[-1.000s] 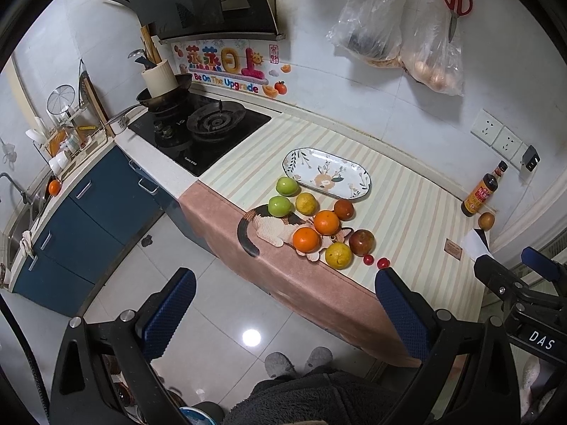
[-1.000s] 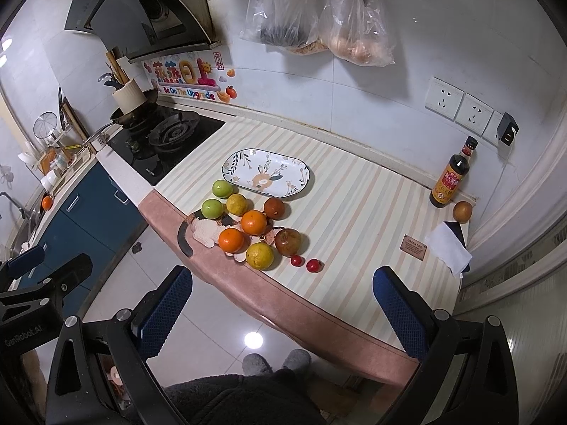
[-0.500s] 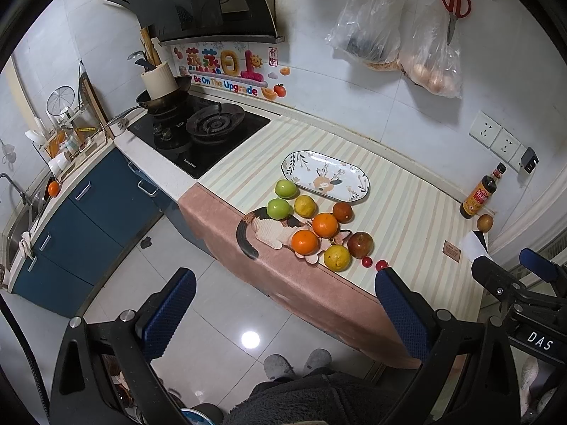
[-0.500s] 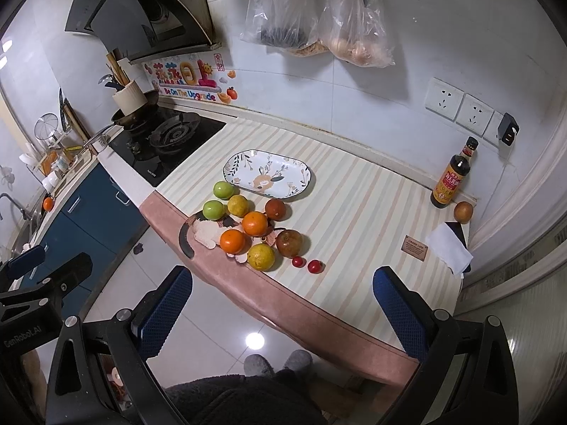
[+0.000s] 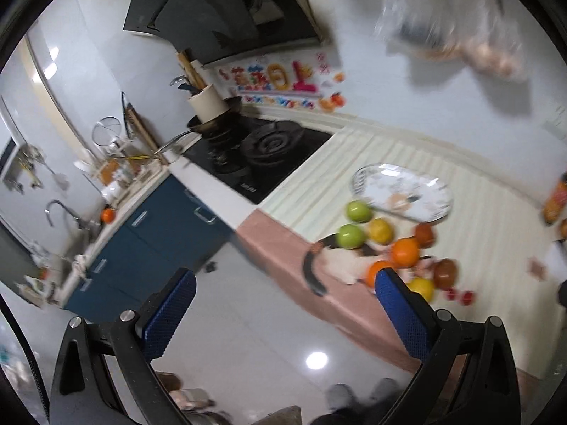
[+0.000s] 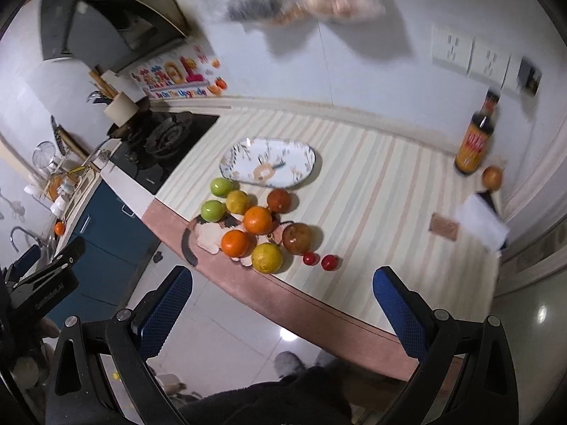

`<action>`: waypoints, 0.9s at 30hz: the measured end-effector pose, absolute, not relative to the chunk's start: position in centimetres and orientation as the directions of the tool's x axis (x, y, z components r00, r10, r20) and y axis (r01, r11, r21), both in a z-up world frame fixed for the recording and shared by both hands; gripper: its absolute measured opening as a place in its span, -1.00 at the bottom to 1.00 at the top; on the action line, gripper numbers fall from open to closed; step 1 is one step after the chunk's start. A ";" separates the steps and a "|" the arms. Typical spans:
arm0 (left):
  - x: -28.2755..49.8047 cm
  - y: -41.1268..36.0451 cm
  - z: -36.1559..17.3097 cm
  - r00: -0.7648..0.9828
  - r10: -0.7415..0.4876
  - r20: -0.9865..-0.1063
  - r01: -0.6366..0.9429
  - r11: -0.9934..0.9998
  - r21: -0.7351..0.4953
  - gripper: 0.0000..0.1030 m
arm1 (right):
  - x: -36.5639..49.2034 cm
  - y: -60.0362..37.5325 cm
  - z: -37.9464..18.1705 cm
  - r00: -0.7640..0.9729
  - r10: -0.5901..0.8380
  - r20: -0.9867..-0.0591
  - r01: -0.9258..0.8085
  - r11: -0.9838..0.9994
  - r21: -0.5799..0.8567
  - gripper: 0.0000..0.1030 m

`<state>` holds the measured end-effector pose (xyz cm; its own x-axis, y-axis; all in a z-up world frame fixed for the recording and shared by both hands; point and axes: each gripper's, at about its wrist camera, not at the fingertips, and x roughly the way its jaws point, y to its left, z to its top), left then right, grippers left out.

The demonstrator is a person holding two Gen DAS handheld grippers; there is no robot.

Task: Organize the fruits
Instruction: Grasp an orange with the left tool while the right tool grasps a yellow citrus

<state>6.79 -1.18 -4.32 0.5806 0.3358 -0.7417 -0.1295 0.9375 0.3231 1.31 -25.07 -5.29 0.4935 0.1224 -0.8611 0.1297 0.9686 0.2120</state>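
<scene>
Several fruits lie in a cluster near the counter's front edge: two green apples, oranges, a yellow citrus, a reddish-brown fruit and two small red tomatoes. Just behind them sits an oval patterned plate with nothing on it. My right gripper hangs open over the floor in front of the counter, holding nothing. My left gripper is open too, further left over the floor, and its view is blurred; the green apples and plate show at its right.
A black gas hob with a pan lies left of the plate. A sauce bottle, a lone fruit and a white paper stand at the counter's right end. Plastic bags hang on the wall. Blue cabinets run left.
Both grippers have moved closer to the counter and swung left. The left view now turns more toward the hob and sink, with motion blur. Nothing on the counter has moved.
</scene>
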 end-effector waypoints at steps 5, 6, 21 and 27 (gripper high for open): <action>9.7 -0.4 -9.7 0.493 0.372 -0.787 -0.124 0.925 0.360 1.00 | 6.6 -26.2 -14.1 0.381 0.185 -0.906 0.166 0.950 0.264 1.00; 10.5 -0.3 -11.0 0.471 0.375 -0.798 -0.122 0.924 0.362 1.00 | 7.5 -26.5 -16.0 0.360 0.207 -0.910 0.168 0.945 0.281 0.99; 17.4 1.2 -22.5 0.258 0.297 -0.919 0.061 0.945 0.322 1.00 | 15.0 -20.9 -35.7 0.176 0.424 -0.888 0.438 0.775 0.456 0.46; 20.5 0.7 -24.9 0.196 0.162 -0.967 0.203 0.958 0.202 1.00 | 15.5 -17.8 -36.3 0.184 0.353 -0.917 0.469 0.789 0.397 0.28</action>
<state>20.51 0.74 -24.94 0.1964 0.1623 -0.9670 0.2027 0.9582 0.2020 15.54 -17.78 -36.31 0.1839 0.3529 -0.9174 0.4686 0.7890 0.3974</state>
